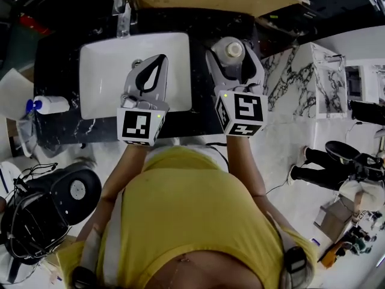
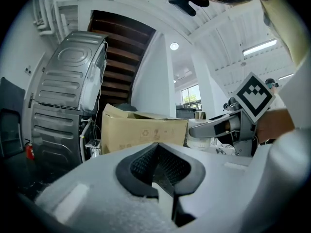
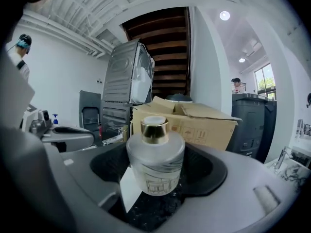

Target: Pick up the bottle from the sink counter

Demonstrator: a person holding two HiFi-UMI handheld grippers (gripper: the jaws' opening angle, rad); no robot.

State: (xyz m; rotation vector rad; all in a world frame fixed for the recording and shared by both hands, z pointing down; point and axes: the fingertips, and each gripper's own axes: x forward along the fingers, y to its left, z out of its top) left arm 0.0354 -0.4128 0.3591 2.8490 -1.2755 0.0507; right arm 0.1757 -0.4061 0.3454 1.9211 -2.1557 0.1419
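Frosted bottle (image 3: 155,166) w/ gold cap (image 3: 154,130), blk counter (image 1: 57,71)

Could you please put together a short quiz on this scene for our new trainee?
1. True or false: the left gripper has its jaws together and holds nothing.
2. Which gripper has the bottle standing between its jaws? A: left gripper. B: right gripper. C: neither.
3. Fill in: the bottle's cap is ___ in colour.
Key: 1 true; 2 B; 3 gold.
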